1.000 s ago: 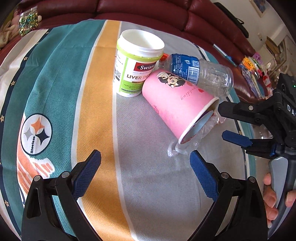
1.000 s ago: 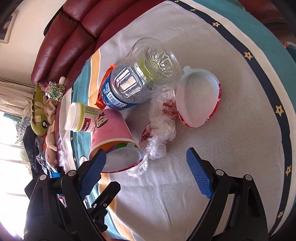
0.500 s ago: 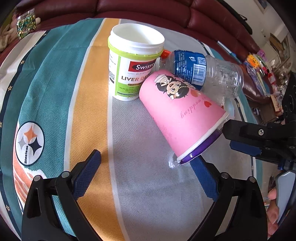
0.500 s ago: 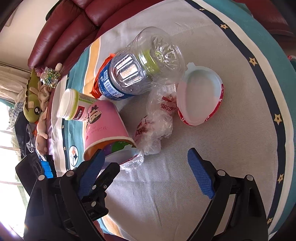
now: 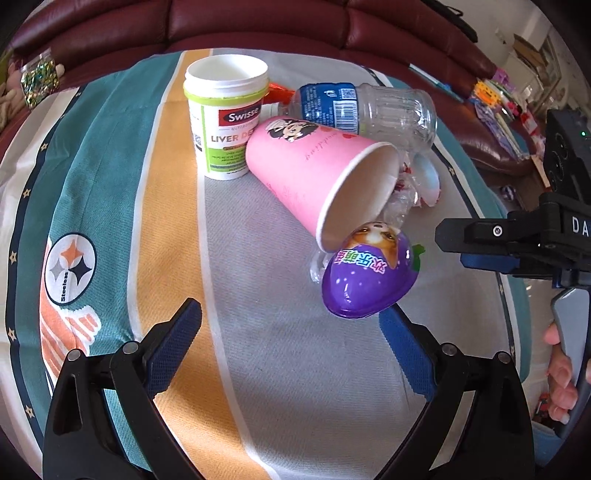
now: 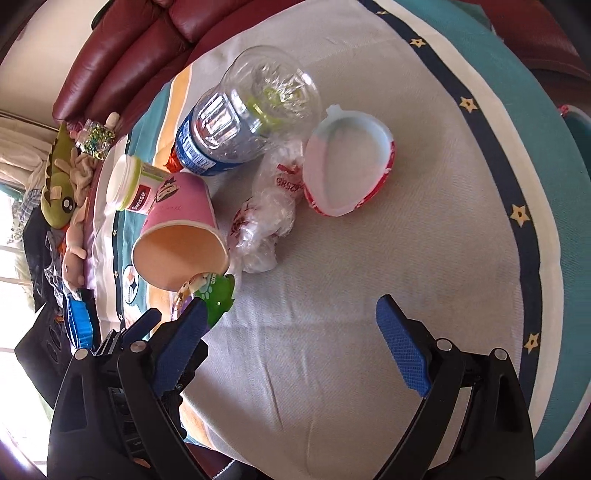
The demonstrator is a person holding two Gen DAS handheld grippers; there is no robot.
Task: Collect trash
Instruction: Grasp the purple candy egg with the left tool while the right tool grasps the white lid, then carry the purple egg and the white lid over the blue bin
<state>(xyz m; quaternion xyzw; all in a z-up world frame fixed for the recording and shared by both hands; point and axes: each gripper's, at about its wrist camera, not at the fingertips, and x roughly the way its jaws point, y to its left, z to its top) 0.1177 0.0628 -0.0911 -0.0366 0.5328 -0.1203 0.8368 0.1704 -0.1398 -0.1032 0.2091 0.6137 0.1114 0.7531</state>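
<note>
A pink paper cup (image 5: 314, 173) lies on its side on the striped cloth, mouth toward me; it also shows in the right wrist view (image 6: 177, 236). A purple plastic egg shell (image 5: 367, 277) lies just outside its mouth. Behind stand a white Swisse jar (image 5: 225, 122) and a clear plastic bottle (image 5: 365, 110) on its side. Crumpled clear wrappers (image 6: 264, 225) and a white-and-red shell half (image 6: 349, 173) lie beside the bottle (image 6: 251, 110). My left gripper (image 5: 291, 350) is open, just short of the egg. My right gripper (image 6: 291, 347) is open and empty over bare cloth.
The cloth-covered table (image 5: 258, 369) is ringed by a dark red leather sofa (image 5: 295, 26). Plush toys (image 6: 59, 184) and a glitter bag (image 5: 37, 77) lie on the sofa. The right gripper's body (image 5: 517, 240) stands at the table's right side in the left wrist view.
The purple egg shell has slid out of the pink cup onto the cloth. The cup's mouth now stands empty. Both grippers have stayed open.
</note>
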